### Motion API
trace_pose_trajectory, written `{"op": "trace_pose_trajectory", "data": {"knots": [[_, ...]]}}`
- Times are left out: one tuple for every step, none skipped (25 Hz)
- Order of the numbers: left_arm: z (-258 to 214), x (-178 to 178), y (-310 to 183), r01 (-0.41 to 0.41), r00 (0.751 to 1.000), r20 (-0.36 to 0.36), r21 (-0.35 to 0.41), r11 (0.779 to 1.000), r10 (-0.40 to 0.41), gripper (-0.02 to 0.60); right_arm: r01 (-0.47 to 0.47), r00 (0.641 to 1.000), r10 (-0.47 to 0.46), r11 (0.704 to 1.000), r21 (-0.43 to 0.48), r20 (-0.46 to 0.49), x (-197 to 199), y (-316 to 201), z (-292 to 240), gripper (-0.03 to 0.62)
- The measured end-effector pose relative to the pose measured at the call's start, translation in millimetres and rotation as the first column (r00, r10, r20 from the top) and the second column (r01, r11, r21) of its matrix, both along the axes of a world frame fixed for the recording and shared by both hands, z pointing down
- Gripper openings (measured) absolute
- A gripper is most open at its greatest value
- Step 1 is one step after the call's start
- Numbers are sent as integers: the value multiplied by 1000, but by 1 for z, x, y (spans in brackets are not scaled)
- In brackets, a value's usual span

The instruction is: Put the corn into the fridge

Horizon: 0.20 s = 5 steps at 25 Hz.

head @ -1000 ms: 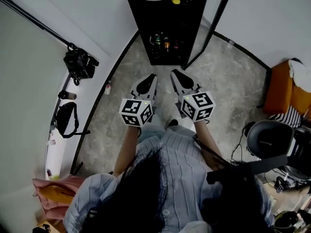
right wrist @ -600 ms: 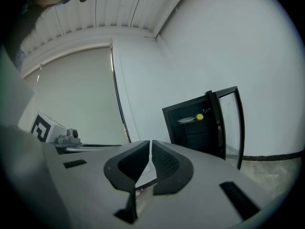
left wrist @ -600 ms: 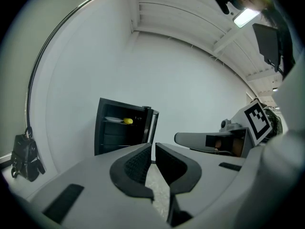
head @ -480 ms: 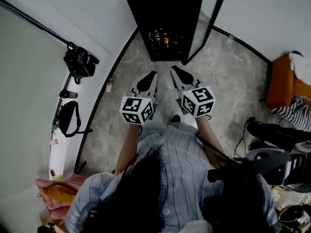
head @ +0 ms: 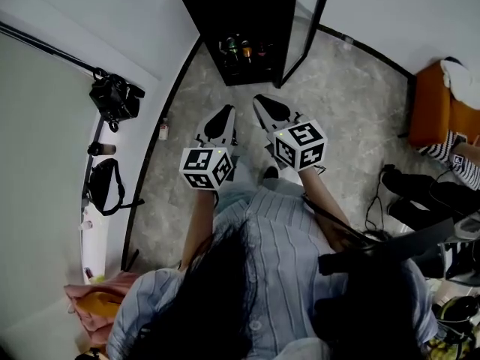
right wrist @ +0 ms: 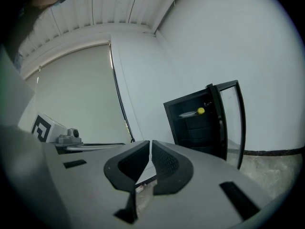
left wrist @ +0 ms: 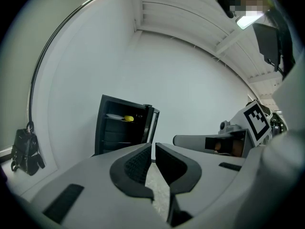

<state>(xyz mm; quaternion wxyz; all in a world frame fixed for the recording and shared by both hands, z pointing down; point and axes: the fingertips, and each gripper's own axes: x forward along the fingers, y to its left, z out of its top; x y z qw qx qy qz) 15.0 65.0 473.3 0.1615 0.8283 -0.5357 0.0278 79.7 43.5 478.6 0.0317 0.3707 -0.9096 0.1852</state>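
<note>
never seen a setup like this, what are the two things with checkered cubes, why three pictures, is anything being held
A person holds a two-jaw tool in each hand: the left gripper and the right gripper; the patterned cubes are parts of them. The head view looks down from a camera on the person's head. The other two pictures come from cameras riding on each gripper, looking along its jaws. Both pairs of jaws are shut, with nothing between them. Ahead on the stone floor stands a black fridge with its door open; a small yellow thing, probably the corn, lies on a plate on its top shelf.
</note>
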Motion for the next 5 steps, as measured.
{"op": "trace_pose_trajectory", "data": {"knots": [[0, -1, -1, 2, 1000, 0, 1, 1000, -2, 34, 3, 1000, -3, 1000, -1, 0, -1, -1, 0, 29], [-1, -1, -2, 4, 1000, 1, 2, 1000, -4, 34, 5, 1000, -5, 1000, -1, 0, -1, -2, 0, 29], [-1, -1, -4, 5, 1000, 2, 5, 1000, -5, 34, 7, 1000, -7, 1000, -1, 1, -1, -3, 0, 29], [-1, 0, -5, 6, 1000, 2, 7, 1000, -6, 34, 10, 1000, -10, 1000, 0, 1, -1, -4, 0, 29], [-2, 0, -6, 8, 1000, 2, 9, 1000, -8, 34, 12, 1000, -12, 1000, 1, 1, -1, -5, 0, 29]]}}
